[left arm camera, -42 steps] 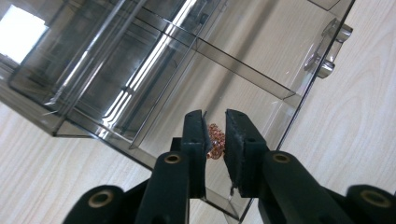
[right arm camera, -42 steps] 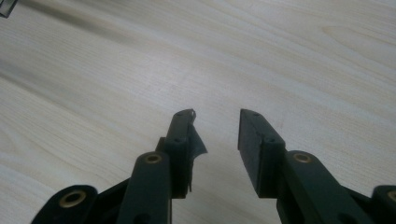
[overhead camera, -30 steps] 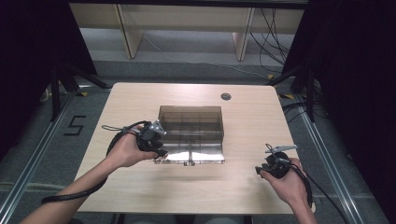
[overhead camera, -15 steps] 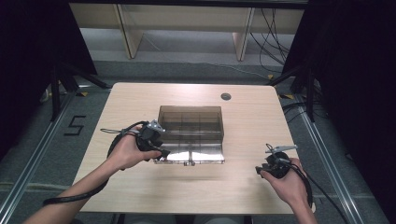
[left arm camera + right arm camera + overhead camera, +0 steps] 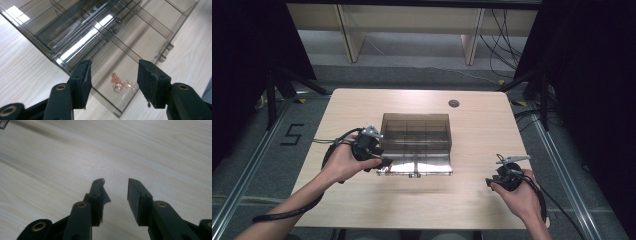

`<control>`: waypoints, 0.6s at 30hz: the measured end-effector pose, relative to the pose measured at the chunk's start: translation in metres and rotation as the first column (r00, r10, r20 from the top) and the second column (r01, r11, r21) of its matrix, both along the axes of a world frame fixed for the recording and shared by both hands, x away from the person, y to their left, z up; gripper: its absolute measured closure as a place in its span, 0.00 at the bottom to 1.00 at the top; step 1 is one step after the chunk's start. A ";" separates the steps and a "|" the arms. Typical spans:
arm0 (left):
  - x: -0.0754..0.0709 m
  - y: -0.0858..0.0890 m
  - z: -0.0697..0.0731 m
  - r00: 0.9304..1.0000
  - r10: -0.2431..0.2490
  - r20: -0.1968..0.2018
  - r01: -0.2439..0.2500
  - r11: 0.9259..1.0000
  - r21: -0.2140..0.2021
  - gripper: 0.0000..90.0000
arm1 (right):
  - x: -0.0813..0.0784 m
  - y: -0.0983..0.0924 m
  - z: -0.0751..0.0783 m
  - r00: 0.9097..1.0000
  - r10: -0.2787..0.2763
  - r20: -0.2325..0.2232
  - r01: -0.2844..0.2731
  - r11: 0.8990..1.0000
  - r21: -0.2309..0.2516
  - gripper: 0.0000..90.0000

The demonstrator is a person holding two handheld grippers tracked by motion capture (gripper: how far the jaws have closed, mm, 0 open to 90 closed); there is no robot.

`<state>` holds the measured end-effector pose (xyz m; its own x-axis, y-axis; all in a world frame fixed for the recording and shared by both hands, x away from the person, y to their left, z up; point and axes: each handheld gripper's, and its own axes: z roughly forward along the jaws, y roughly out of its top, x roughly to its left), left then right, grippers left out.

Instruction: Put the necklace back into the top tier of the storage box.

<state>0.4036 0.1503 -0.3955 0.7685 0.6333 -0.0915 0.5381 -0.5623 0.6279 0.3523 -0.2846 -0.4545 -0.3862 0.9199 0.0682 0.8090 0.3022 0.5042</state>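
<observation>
The table point(image 5: 362, 205) has a pale wood-grain top, smooth and matt, with fine streaks running across both gripper views; the organizer box point(image 5: 416, 131) at the centre of the frame is smoky see-through plastic, hard and glossy, its thin dividers catching bright white glare. A small chain point(image 5: 121, 82) lying in the box near the lower centre of the left gripper view looks like shiny copper-coloured metal; the left gripper point(image 5: 113, 78) and right gripper point(image 5: 115, 192) are matt black plastic with brass-coloured rivets, their pads point(image 5: 150, 83) rough, dull and frayed at the edges.
</observation>
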 end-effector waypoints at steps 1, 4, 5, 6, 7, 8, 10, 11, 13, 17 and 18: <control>0.000 0.000 0.000 1.000 0.000 0.000 0.000 1.000 0.000 0.49 | 0.000 0.000 0.000 1.000 0.000 0.000 0.000 1.000 0.000 0.73; -0.007 0.011 0.003 1.000 0.013 0.023 -0.013 1.000 -0.001 0.49 | 0.000 0.001 0.000 1.000 0.005 -0.004 -0.005 1.000 0.012 0.73; -0.007 0.011 0.003 1.000 0.013 0.023 -0.013 1.000 -0.001 0.48 | 0.000 0.001 0.000 1.000 0.005 -0.004 -0.005 1.000 0.012 0.73; -0.009 0.014 0.004 1.000 0.012 0.027 -0.012 1.000 0.006 0.48 | 0.000 0.001 0.000 1.000 -0.001 -0.002 0.001 1.000 0.012 0.73; -0.011 0.017 0.004 0.999 0.016 0.032 -0.016 1.000 0.011 0.48 | 0.000 0.001 0.000 1.000 -0.002 -0.005 0.002 1.000 0.004 0.73; -0.014 0.024 0.003 0.999 0.032 0.030 -0.033 0.999 0.021 0.48 | 0.000 0.001 0.000 1.000 0.000 -0.004 0.000 1.000 0.007 0.73; -0.018 0.030 0.002 0.999 0.035 0.035 -0.036 0.999 0.036 0.48 | 0.000 0.001 0.000 1.000 0.004 -0.003 -0.004 1.000 0.010 0.73; -0.018 0.030 0.002 0.999 0.035 0.035 -0.036 0.999 0.036 0.48 | 0.000 0.001 0.000 1.000 0.003 -0.003 -0.003 1.000 0.011 0.73; -0.022 0.040 0.000 0.998 0.042 0.042 -0.044 0.998 0.047 0.48 | -0.001 0.001 0.000 1.000 -0.001 -0.005 0.001 1.000 0.011 0.73; -0.026 0.050 -0.002 0.997 0.053 0.050 -0.056 0.996 0.063 0.47 | 0.000 0.000 -0.001 1.000 0.016 0.007 -0.016 1.000 0.003 0.73; -0.028 0.055 -0.003 0.997 0.062 0.047 -0.066 0.996 0.068 0.47 | 0.000 0.001 -0.001 1.000 0.017 0.007 -0.017 1.000 0.004 0.73</control>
<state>0.3752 0.2054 -0.3989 0.7285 0.6849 -0.0119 0.5464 -0.5706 0.6131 0.3523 -0.2841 -0.4557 -0.4020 0.9130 0.0687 0.8001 0.3139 0.5112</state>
